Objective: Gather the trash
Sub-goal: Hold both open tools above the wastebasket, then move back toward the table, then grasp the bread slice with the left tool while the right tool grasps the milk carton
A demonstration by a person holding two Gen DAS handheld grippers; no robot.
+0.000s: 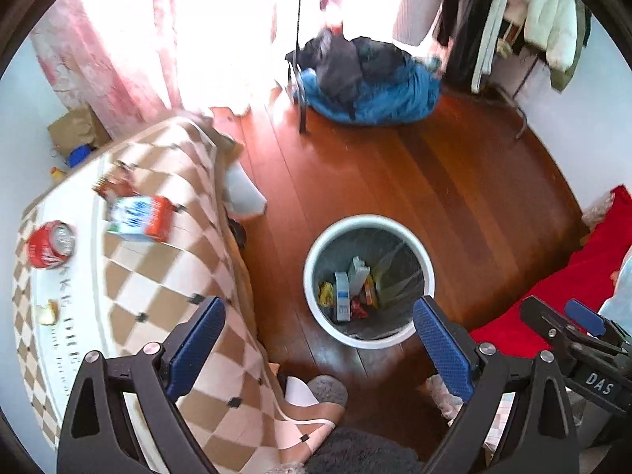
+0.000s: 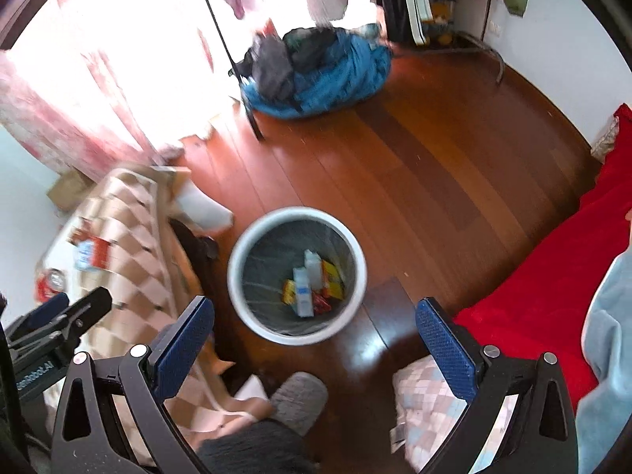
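nearest the lenses, both tools hang above the wooden floor (image 1: 454,181). left hand-held gripper (image 1: 320,345): blue pads spread wide, nothing between them. right hand-held gripper (image 2: 312,345): spread wide too, empty; in the left view it shows at the lower right edge.

below the fingers, a grey slipper (image 2: 298,401) on the floor, beside the hanging edge of the checked cloth (image 1: 166,276).

just past the fingertips, a white round bin (image 1: 369,280) stands on the floor, lined with a dark bag. trash lies in its bottom: small white cartons (image 2: 304,292), yellow and red wrappers (image 2: 330,280), clear film on one side in the left view.

left of the bin, the bench (image 1: 85,296) under the checked cloth. on it, well apart from the bin: a red soda can (image 1: 51,244) upright near the bench's left edge, a blue, white and orange carton (image 1: 140,219) lying on its side toward the far edge, a reddish packet (image 1: 114,185) just behind it, blurred. a small pale scrap (image 1: 47,311) sits toward the near left corner; cannot tell what it is.

right edge: red fabric (image 2: 553,276), and a pale blue sleeve (image 2: 608,335).

far side of the floor: a blue and grey heap of clothing (image 1: 367,83), pink curtains (image 1: 106,35) against a bright window, coats (image 1: 553,19) hanging at the far right.
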